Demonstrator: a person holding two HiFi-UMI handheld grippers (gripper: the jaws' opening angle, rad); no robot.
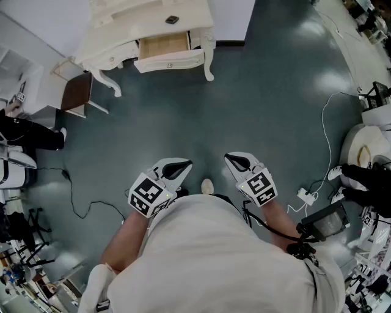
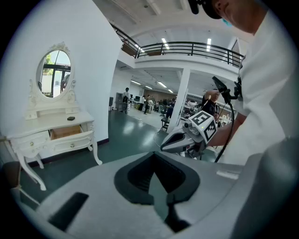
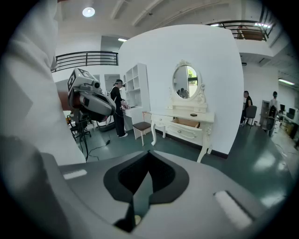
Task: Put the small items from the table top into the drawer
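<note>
Two claws: left claw (image 1: 182,165) and right claw (image 1: 233,160), both clenched on nothing, low by the person (image 1: 214,257).
Small item (image 1: 172,19): dark, on the desk (image 1: 131,23) top, just behind the open drawer (image 1: 164,44).
Between: bare floor (image 1: 263,92), desk well apart from the claws.
Around: chair (image 1: 76,92) left of desk; cable (image 1: 79,206) on floor; mirror (image 2: 55,70) above desk.

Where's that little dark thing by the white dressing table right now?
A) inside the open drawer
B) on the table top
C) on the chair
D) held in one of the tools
B: the dark thing lies on the table top, above the open drawer.
</note>
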